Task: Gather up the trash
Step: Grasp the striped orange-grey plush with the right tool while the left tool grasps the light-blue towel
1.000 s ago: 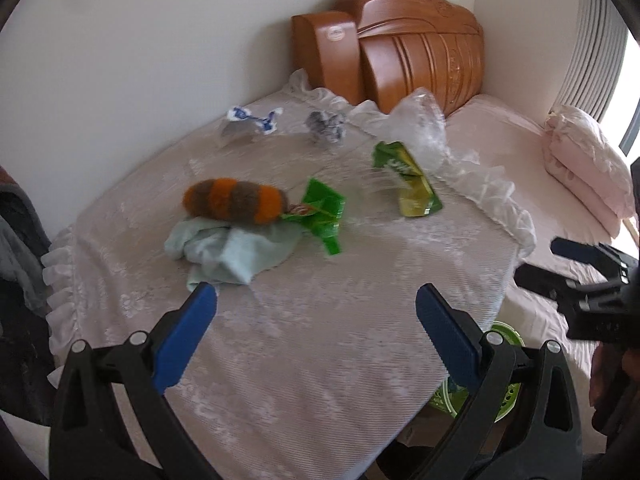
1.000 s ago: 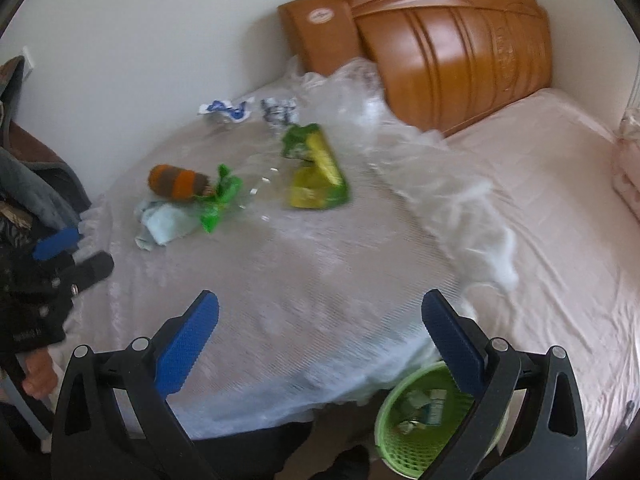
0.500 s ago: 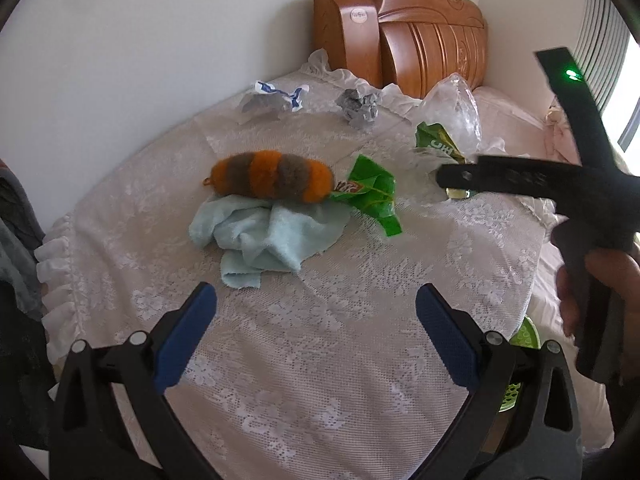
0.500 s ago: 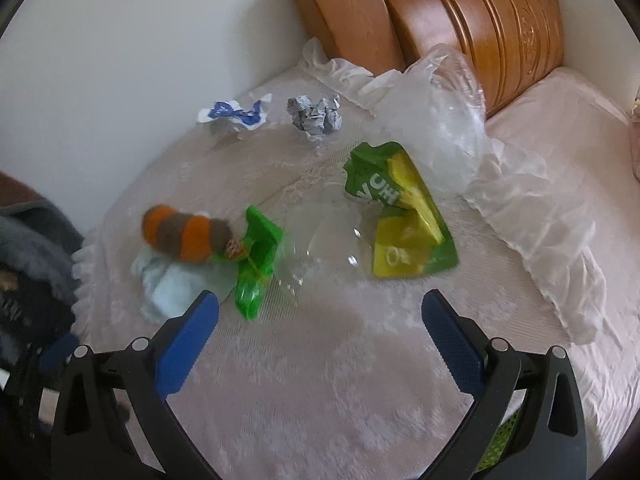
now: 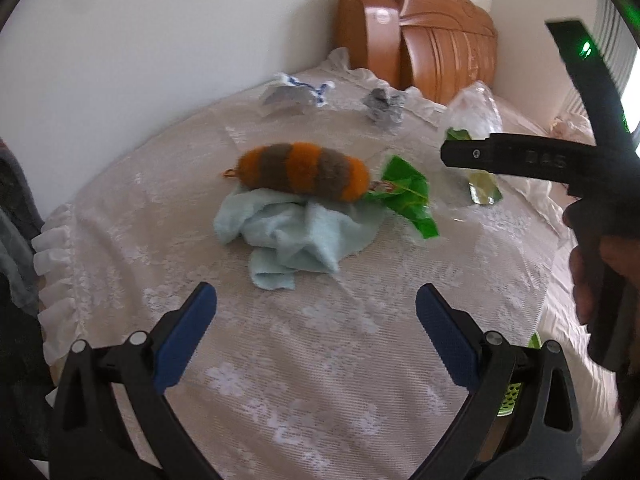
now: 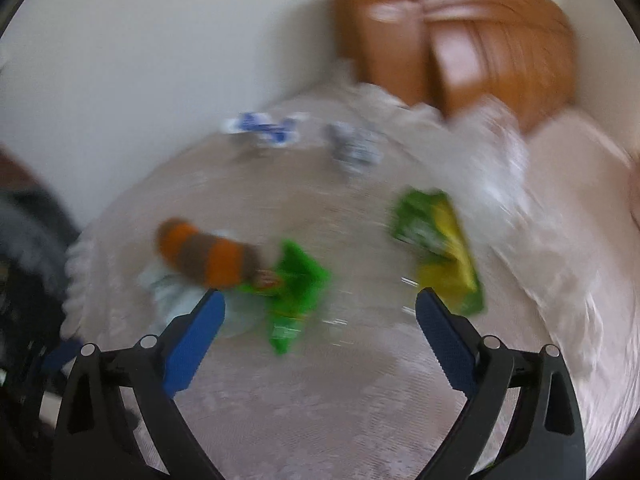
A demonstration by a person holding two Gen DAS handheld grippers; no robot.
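1. Both claws are spread wide and grasp nothing: our left gripper [image 5: 316, 316] hangs over bare lace tablecloth [image 5: 320, 360], our right gripper [image 6: 320, 320] over the table's middle, in a blurred view.
2. We see the green wrapper [image 5: 408, 196] touching the striped plush toy [image 5: 304, 172], which lies on a pale blue cloth [image 5: 292, 236].
3. A green-yellow chip bag [image 6: 440, 248] sits well right of it; a crumpled grey paper [image 5: 384, 106] and a blue-white wrapper [image 5: 296, 92] lie near the far edge.
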